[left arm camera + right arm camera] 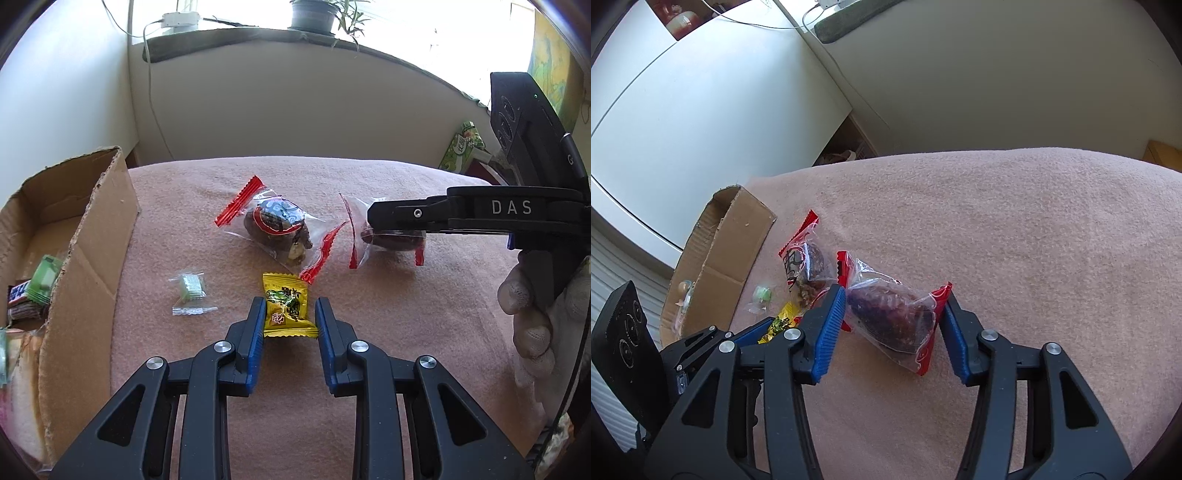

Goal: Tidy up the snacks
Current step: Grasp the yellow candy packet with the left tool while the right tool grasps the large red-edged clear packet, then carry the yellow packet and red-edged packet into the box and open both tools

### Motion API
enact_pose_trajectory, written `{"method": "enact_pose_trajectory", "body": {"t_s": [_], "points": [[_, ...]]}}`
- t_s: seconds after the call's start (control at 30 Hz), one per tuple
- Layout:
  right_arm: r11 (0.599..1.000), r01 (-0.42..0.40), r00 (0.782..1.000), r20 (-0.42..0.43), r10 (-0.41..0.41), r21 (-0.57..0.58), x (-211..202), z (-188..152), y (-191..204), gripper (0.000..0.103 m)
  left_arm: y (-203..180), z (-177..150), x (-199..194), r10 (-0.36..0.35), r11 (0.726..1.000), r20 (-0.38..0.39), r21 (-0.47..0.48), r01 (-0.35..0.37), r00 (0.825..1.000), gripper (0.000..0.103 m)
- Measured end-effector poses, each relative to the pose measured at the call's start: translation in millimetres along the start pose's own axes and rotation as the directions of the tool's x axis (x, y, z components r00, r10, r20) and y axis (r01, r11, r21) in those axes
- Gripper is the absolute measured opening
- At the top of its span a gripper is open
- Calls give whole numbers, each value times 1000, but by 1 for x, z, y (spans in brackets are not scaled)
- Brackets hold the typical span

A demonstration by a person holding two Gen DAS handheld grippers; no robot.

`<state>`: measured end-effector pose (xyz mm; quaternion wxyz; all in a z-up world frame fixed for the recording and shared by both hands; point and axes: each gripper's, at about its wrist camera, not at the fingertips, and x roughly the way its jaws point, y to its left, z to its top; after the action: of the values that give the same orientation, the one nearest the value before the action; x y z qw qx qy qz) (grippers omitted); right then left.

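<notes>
Yellow candy (289, 309) sits between left gripper (290, 314) wide-open pads, date packet (894, 321) between open right gripper (892, 325); slick wrappers may squirt out on closing.

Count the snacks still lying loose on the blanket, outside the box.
4: yellow candy between the left gripper fingers; green candy beside the box; date pack mid-blanket; second date pack between the open right gripper fingers. None appear hidden.

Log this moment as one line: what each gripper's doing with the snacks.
left gripper: open, straddling yellow candy | right gripper: open, around red-ended date pack | cardboard box: partly filled
</notes>
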<state>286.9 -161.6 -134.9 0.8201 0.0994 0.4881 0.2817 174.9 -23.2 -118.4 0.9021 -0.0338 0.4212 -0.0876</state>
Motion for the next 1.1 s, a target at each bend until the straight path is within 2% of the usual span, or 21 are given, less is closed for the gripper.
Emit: {"method": "enact_pose_trajectory", "body": {"t_s": [0.2, 0.47, 0.7, 1.1], "points": [[1000, 24, 999, 21, -24, -7, -13, -7, 3, 52, -6, -4, -15, -24, 1000, 27, 6, 24, 999, 25], [998, 50, 997, 68, -47, -44, -40, -14, 19, 52, -9, -4, -48, -39, 999, 104, 18, 37, 994, 25], [995, 51, 994, 104, -42, -91, -57, -17, 49, 52, -1, -5, -73, -39, 999, 159, 10, 38, 986, 25], [984, 34, 993, 116, -14, -177, -56, -19, 115, 52, 32, -15, -117, 5, 999, 242, -49, 7, 970, 25]]}}
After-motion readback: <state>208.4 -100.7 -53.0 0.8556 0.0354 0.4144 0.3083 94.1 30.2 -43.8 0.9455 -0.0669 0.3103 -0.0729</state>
